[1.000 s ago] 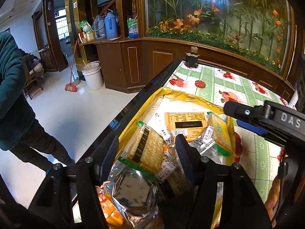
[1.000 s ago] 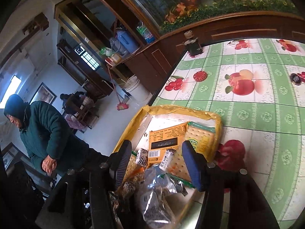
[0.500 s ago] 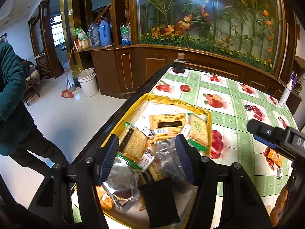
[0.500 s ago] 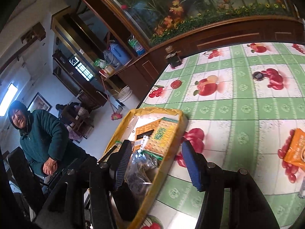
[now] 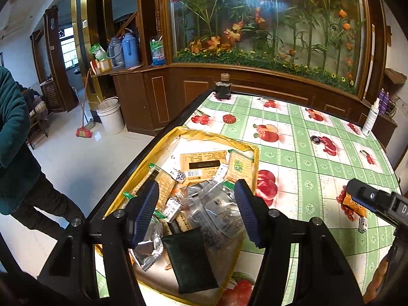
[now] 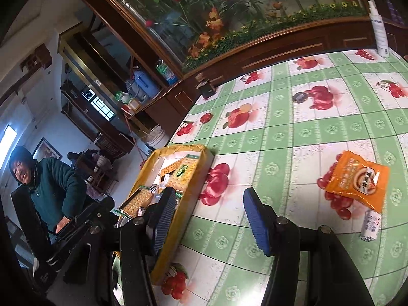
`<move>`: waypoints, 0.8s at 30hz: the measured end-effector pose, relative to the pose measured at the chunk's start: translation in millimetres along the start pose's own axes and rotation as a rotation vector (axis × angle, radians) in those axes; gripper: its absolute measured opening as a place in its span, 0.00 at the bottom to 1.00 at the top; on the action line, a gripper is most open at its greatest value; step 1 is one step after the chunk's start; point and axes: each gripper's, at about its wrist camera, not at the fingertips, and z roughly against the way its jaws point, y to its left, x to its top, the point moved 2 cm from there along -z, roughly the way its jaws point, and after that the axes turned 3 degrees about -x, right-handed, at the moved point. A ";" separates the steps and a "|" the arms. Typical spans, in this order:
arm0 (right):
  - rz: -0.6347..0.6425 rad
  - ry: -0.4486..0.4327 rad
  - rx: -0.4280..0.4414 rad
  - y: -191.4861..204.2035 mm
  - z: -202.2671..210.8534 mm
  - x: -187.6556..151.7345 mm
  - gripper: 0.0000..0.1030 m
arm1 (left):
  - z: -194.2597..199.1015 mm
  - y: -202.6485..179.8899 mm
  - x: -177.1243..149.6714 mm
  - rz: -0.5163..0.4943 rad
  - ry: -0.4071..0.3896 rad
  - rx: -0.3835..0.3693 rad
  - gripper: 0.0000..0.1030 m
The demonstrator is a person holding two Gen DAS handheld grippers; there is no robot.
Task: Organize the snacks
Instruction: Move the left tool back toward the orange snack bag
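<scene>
Both my tongs, left (image 5: 196,211) and right (image 6: 209,219), are wide. One yellow tray (image 6: 188,191), one orange bag (image 6: 357,181), one small roll (image 6: 369,225).

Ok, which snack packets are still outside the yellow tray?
The orange packet and the small white roll beside it, both lying on the tablecloth, right of the yellow tray.

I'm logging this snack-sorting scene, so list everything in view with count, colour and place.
tray: one, yellow, table's left edge
cracker packs: at least two, tan with green trim, in tray
dark pouch: one, dark green, tray's near end
orange packet: one, orange, on tablecloth right of tray
small roll: one, white, beside orange packet
spray bottle: one, white, table's far edge
tablecloth: one, green-white with fruit
left gripper: open, over tray
right gripper: open, over tablecloth beside tray
</scene>
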 end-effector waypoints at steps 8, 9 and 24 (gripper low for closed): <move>-0.022 -0.018 -0.072 -40.0 32.1 -14.4 0.56 | 0.0 -19.3 -7.5 -0.016 0.014 -0.034 0.59; -0.027 -0.020 -0.086 -46.2 36.4 -15.3 0.56 | -0.1 -23.4 -9.0 -0.023 0.017 -0.038 0.59; 0.025 -0.028 -0.345 -113.4 73.9 -43.2 0.55 | -0.4 -95.6 -30.4 -0.121 0.065 -0.160 0.59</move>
